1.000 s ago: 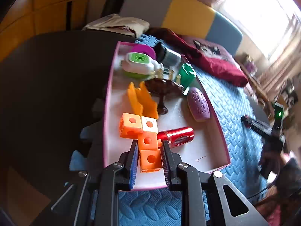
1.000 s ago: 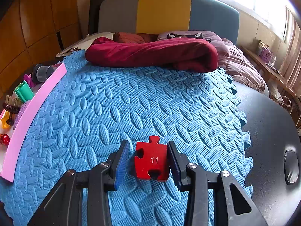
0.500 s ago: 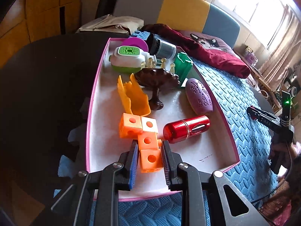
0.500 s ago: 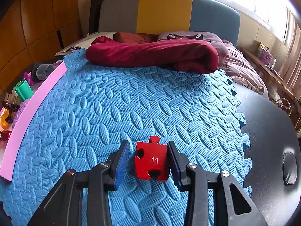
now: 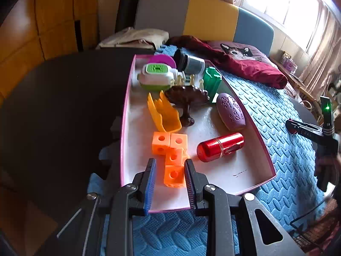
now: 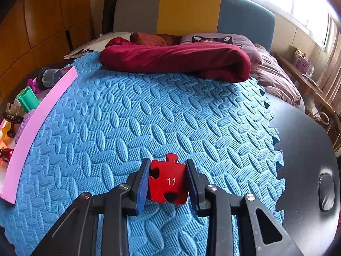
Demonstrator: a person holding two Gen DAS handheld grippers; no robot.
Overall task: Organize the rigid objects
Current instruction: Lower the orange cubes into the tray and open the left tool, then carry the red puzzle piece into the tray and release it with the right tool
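Inside the pink-rimmed white tray [image 5: 125, 128], a chain of orange cubes [image 5: 173, 173] rests on the floor near the front wall. My left gripper [image 5: 169, 164] straddles the front cube. Its jaws are opening, and a gap shows between the left pad and the cube. In the right wrist view, a flat red puzzle piece marked 11 [image 6: 168, 181] lies on the blue foam mat [image 6: 149, 106]. My right gripper [image 6: 167, 164] is closing, and both pads touch the piece's sides.
The tray also holds a red cylinder [image 5: 220, 149], a purple oval case [image 5: 231, 113], a yellow scoop [image 5: 164, 113], a brown stemmed dish [image 5: 187, 100], a green box [image 5: 211, 81] and a grey jar [image 5: 190, 63]. A dark red cloth [image 6: 177, 59] lies at the mat's far edge. Black tabletop [image 6: 302, 149] lies right of the mat.
The right jaws have come in from either side onto the red puzzle piece. The left jaws have parted slightly off the orange cube, and the left view has swung a little.
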